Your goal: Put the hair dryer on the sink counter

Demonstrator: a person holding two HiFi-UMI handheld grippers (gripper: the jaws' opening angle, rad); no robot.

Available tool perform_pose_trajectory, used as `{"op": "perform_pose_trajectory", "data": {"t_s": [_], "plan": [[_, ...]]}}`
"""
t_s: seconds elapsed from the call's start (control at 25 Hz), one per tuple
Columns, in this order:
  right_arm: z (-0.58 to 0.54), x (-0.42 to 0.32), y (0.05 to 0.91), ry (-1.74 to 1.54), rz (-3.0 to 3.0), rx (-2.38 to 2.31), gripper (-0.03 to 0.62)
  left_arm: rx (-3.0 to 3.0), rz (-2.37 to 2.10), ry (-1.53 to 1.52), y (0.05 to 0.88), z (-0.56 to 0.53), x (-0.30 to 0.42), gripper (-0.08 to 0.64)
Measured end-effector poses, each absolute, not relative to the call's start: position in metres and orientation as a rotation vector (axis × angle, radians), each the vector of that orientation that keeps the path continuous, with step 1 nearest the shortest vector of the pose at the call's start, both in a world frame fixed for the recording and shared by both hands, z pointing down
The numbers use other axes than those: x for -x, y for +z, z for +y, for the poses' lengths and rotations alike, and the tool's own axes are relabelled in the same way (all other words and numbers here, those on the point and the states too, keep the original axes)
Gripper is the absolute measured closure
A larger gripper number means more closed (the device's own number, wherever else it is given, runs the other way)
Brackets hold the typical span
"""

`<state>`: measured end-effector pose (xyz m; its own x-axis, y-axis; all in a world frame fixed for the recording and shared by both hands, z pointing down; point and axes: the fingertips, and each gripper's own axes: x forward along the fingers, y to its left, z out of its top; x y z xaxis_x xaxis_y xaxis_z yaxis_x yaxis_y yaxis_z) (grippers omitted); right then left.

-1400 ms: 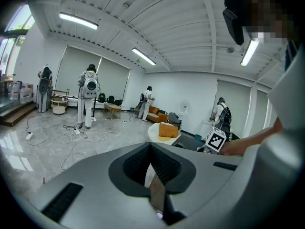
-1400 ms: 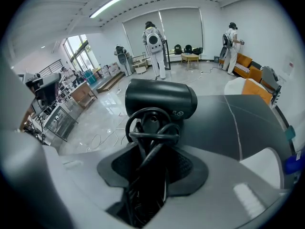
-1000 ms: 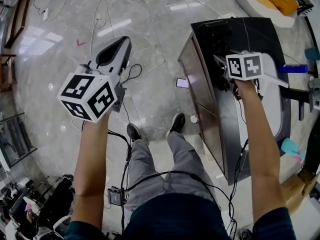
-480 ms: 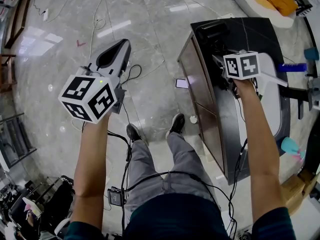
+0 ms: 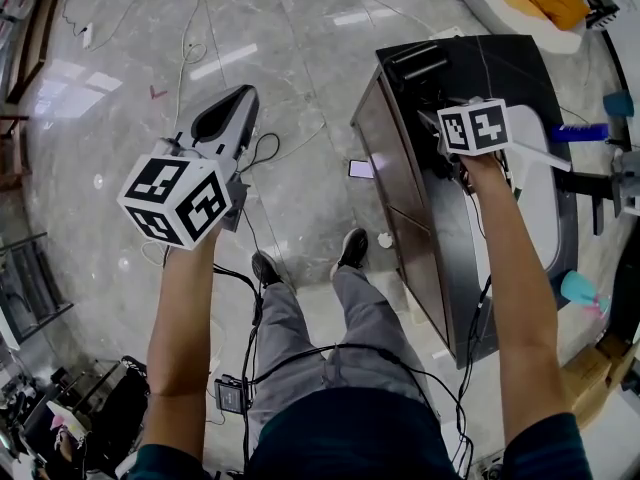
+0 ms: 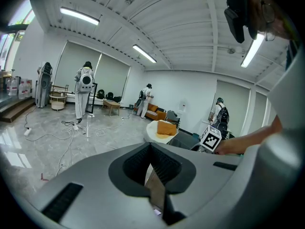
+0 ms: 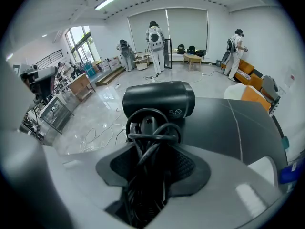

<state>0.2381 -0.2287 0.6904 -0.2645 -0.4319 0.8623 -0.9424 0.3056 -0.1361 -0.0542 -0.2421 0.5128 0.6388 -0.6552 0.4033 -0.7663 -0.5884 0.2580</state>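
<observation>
A: Where's the hair dryer?
B: Lying on the dark sink desk, toward its far end, with the barrel pointing away from the right gripper. The white basin is off to the side. The handle and its wrapped cord sit between the jaws.
A: Grasped?
B: Letting go, I'd say. The jaws are opening and bare pad shows on either side of the cord bundle, so no real pinch. The desk looks to be carrying the dryer, not the gripper.
A: Step?
B: Release, the tail end of placing. Task looks nearly done.
A: Left gripper?
B: Out over the floor, well apart from the desk. Jaws pressed together, nothing in them. Idle.
A: Next move?
B: My guess: open fully, then draw the right gripper straight back along the handle. That way the cord loops don't snag a jaw and drag the dryer toward the desk edge.
</observation>
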Motion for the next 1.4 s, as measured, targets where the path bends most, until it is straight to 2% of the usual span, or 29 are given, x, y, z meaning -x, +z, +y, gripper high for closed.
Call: {"op": "perform_pose_trajectory", "data": {"t_s": [0.64, 1.4], "plan": [[-0.228, -0.245, 0.685, 0.828, -1.805, -1.272, 0.354, -2.454, -1.101, 0.391, 0.511, -0.243, 0.054, 0.554], [-0.212, -0.239, 0.656, 0.807, -1.824, -1.278, 0.354, -2.473, -1.121, 0.384, 0.484, -0.229, 0.067, 0.554]]}}
